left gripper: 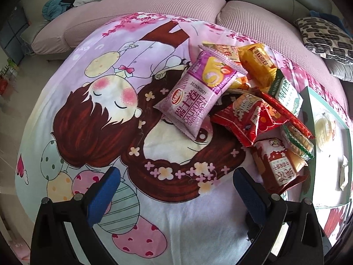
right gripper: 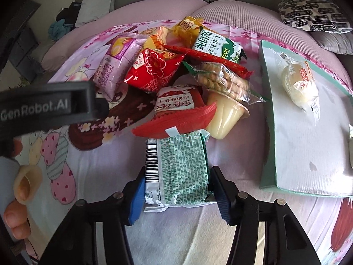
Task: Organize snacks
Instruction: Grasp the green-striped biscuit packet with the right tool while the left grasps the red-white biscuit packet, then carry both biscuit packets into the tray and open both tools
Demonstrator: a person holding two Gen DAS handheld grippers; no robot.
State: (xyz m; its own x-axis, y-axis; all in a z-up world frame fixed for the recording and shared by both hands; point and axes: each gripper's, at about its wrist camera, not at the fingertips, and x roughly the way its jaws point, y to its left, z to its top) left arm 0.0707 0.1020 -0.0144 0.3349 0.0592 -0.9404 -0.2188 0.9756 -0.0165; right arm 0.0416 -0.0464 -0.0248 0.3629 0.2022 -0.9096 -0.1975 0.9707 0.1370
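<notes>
A pile of snack packets lies on a cartoon-print blanket (left gripper: 106,114). A purple Swiss roll packet (left gripper: 196,92) sits at its left, with red packets (left gripper: 247,114), yellow packets and a green biscuit box (right gripper: 216,44) behind. A pale jelly cup (right gripper: 225,119) lies at the near right. My right gripper (right gripper: 178,176) is shut on a green snack packet (right gripper: 183,167) at the pile's near edge, a blue pad against each side. My left gripper (left gripper: 176,190) stands open over bare blanket, left of the pile, with nothing between its fingers.
A teal-rimmed white tray (right gripper: 269,110) lies right of the pile and holds a wrapped pale bun (right gripper: 297,84). A pink sofa cushion (left gripper: 136,15) curves behind the blanket, and a patterned pillow (right gripper: 313,15) lies at back right. A person's hand (right gripper: 17,209) holds the left gripper's body (right gripper: 44,106).
</notes>
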